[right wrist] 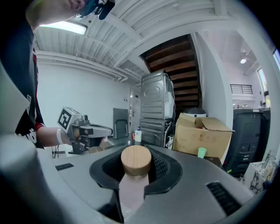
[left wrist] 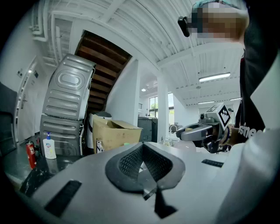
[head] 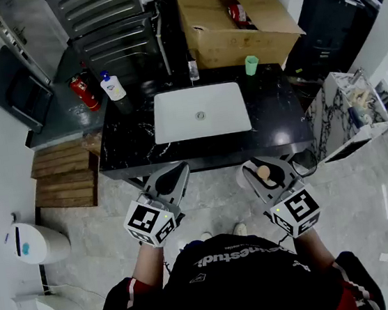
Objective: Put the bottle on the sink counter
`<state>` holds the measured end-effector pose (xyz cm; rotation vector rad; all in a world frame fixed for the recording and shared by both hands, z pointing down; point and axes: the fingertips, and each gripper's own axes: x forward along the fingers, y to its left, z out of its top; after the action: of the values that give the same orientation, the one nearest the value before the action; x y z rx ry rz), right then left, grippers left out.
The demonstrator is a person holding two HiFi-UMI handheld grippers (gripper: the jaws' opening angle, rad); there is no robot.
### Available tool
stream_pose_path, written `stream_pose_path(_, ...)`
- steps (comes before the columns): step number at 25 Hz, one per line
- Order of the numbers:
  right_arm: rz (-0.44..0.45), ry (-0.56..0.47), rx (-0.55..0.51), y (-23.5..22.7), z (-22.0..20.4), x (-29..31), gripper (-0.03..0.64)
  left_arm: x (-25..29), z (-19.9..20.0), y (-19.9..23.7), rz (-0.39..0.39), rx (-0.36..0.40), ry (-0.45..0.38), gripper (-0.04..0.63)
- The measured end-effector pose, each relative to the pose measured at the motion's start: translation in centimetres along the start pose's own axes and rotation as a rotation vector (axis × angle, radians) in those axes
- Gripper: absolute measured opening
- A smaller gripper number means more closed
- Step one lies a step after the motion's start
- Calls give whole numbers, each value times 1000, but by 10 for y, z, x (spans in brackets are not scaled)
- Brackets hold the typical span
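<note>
A bottle [right wrist: 136, 161] with a round wooden cap and a pale pink body stands between the jaws of my right gripper [right wrist: 136, 171], which is shut on its neck. From the head view the bottle [head: 263, 172] and right gripper [head: 266, 168] hang just before the front edge of the black sink counter [head: 280, 115], to the right of the white basin [head: 201, 112]. My left gripper [head: 171, 177] is held level beside it, shut, with nothing between its pads [left wrist: 131, 162].
On the counter stand a green cup [head: 252, 65], a small bottle [head: 192, 69] by the tap and a pump soap bottle [head: 112, 86]. An open cardboard box [head: 233, 12] sits behind. A red extinguisher [head: 84, 92], wooden pallets [head: 63, 174] and a white bin [head: 40, 243] are on the left.
</note>
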<state>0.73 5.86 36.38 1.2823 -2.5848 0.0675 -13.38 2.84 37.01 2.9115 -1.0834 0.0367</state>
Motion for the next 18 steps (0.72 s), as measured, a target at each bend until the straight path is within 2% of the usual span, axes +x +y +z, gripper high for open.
stream_pose_path(18,-2,-13,7,-7,0,1,126,4,-1,-2,0,-3,2,14)
